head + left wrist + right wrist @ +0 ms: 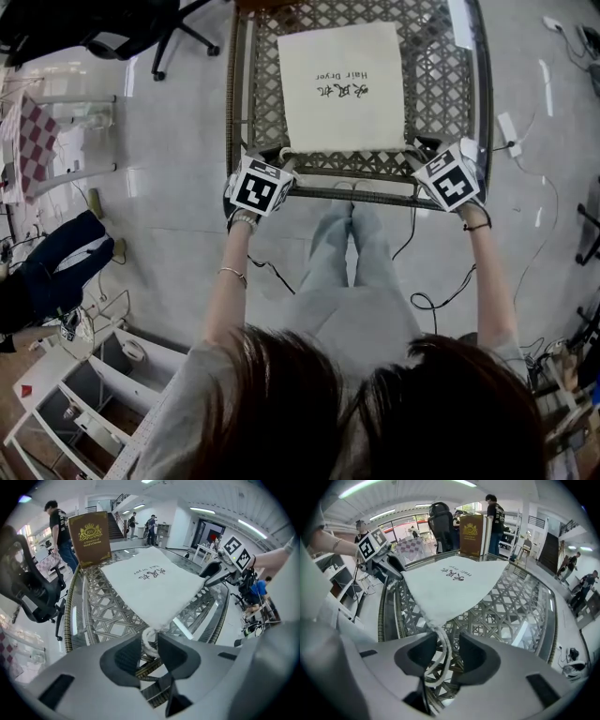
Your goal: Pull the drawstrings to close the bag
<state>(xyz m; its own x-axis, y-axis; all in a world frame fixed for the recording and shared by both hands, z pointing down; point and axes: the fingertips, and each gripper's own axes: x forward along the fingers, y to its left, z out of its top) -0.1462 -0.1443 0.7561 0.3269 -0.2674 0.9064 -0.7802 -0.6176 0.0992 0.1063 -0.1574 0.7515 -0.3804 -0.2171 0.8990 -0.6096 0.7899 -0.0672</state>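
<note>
A flat white drawstring bag with dark print lies on the glass-topped lattice table. My two grippers sit at its near corners. In the left gripper view the bag ends in a looped white drawstring, and my left gripper has its jaws closed against that cord. In the right gripper view the other drawstring hangs from the bag corner between the jaws of my right gripper, resting by one pad with a gap on the other side. In the head view, left gripper and right gripper point steeply down.
A brown box stands upright at the table's far end. The table's metal rim runs just below both grippers. An office chair stands at the far left; cables trail on the floor. People stand in the background.
</note>
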